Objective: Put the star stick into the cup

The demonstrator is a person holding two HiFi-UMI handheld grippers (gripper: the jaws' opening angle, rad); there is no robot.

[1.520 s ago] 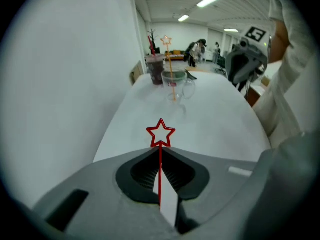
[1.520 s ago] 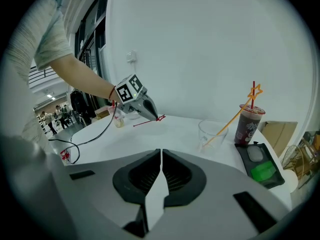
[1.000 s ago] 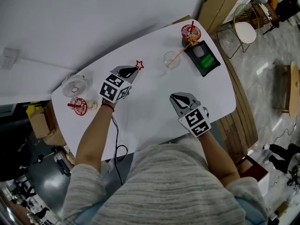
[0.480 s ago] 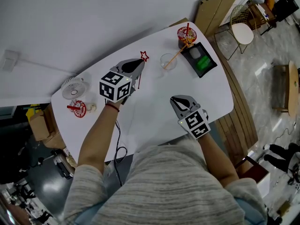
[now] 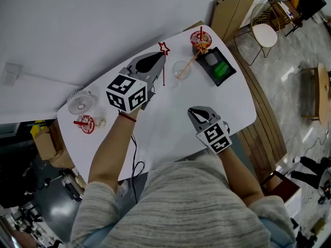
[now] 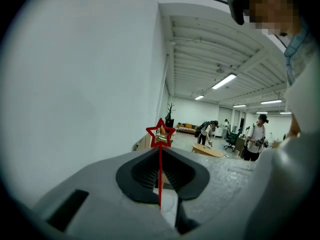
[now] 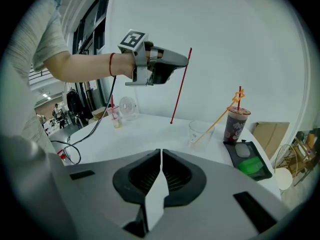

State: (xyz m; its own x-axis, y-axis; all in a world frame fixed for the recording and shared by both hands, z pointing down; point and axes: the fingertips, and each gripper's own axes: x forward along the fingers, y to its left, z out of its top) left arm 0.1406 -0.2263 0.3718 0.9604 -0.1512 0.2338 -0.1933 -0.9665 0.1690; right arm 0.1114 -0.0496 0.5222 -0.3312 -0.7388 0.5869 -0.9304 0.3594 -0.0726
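Star stick (image 5: 164,72) hangs in the air above the white tabletop (image 5: 155,130), pinched in the left claw (image 5: 161,59). That claw's jaws are closed tight on the thin red shaft just below the star. The outlined star pokes out above the tips and the long shaft drops below them, close to upright with a slight lean. Its lower end is clear of the tabletop and touches nothing.

The clear cup (image 5: 182,69) stands just to the right of the stick's lower end, near it but apart, so the stick is outside the cup. An orange stick (image 5: 192,62) leans in the cup, its upper end slanting toward a tall drink cup (image 5: 200,38) with red print at the far corner. Beside that drink cup lies a black tray (image 5: 218,53) with a green thing on it. At the left end of the tabletop stands a small white fan (image 5: 80,100), and a thin black cable (image 5: 135,165) loops at the near edge.

The right claw (image 5: 195,111) is held low over the near part of the tabletop, well apart from the cup. Its jaws are pressed together with nothing between them.
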